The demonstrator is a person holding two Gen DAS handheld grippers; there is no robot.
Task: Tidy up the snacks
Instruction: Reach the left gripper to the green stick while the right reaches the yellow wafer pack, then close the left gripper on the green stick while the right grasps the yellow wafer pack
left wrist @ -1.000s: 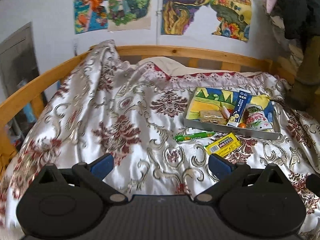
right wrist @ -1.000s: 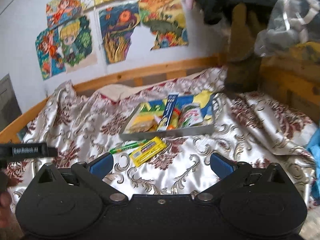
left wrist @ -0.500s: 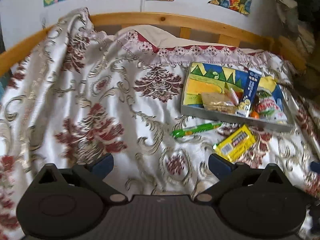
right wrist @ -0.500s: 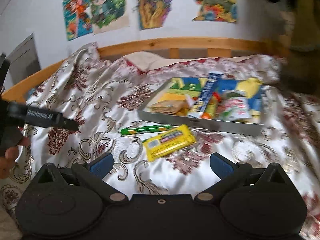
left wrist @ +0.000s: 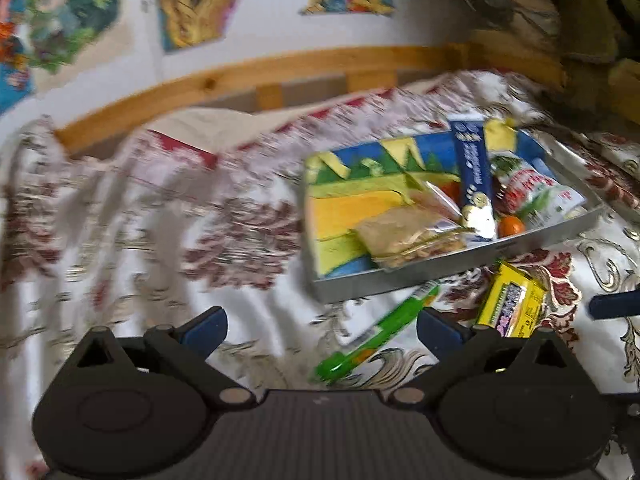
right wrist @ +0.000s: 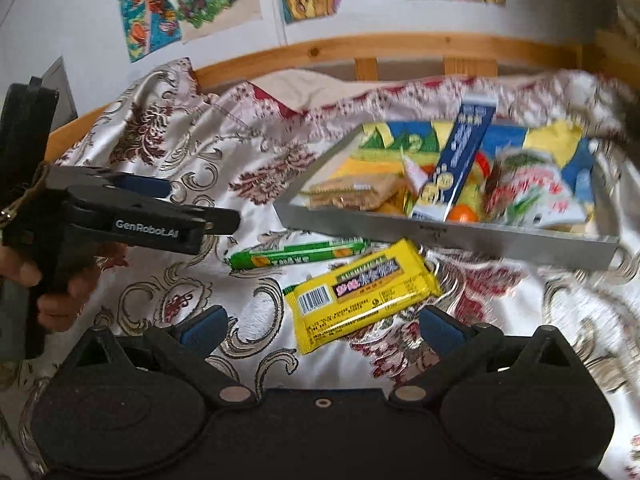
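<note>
The right gripper (right wrist: pixel 322 326) hung with its jaws wide apart, having just begun to narrow, nothing held between them, the near end of a yellow snack packet (right wrist: pixel 362 294) lying on the cloth in the gap between its blue pads (right wrist: pixel 204 326). The left gripper (left wrist: pixel 322 330) also stood wide and empty, a green snack stick (left wrist: pixel 376 334) lying slantwise on the cloth between its fingers and the same yellow packet just beyond its right finger. In the right wrist view the left gripper (right wrist: pixel 224 222) reached in from the left, held by a person's hand (right wrist: pixel 56 284), its tip just left of the green stick. Both loose snacks lay on a floral satin bedspread (right wrist: pixel 168 152), just in front of the near wall of a grey tray (right wrist: pixel 460 238). Inside the tray, whose floor bore a bright blue, yellow and green picture, sat a blue carton (right wrist: pixel 460 160) lying lengthwise, a clear bag of biscuits (left wrist: pixel 412 236) to its left, a small orange item (left wrist: pixel 512 226) against the near wall and a red-and-white pouch (right wrist: pixel 532 192) to the right. Behind the bedspread ran a wooden bed rail (right wrist: pixel 360 50), and above it colourful drawings (right wrist: pixel 180 4) hung on the white wall.
</note>
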